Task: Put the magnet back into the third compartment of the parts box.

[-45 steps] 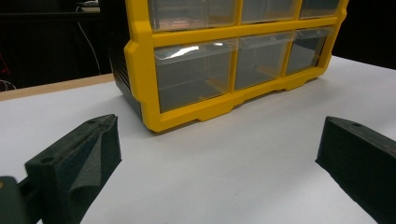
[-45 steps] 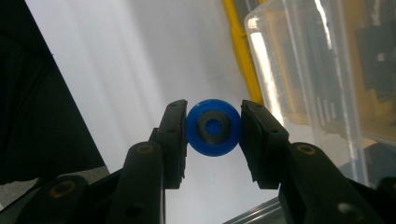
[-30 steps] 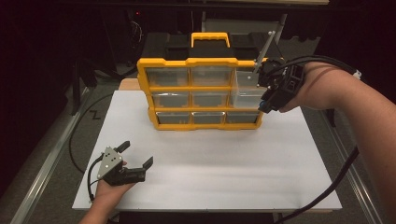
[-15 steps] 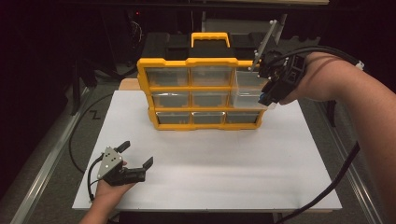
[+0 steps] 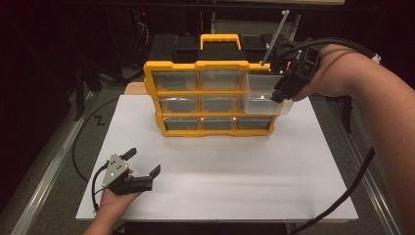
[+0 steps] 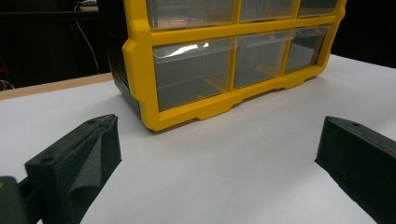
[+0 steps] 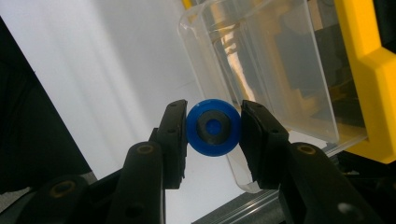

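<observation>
Right claw (image 7: 212,128) is clenched on a small blue wheel (image 7: 213,127), held just above the clear drawer (image 7: 261,70) pulled out of the yellow organizer (image 5: 210,98) at its right end. If you release too early or off-centre, the wheel could strike the drawer's thin rim, bounce onto the bench (image 5: 220,181) and roll away. Pressing down could tip the half-drawn drawer. Your left claw (image 5: 140,168) rests released near the bench's front edge, with wide bare surface between it and the organizer.
</observation>
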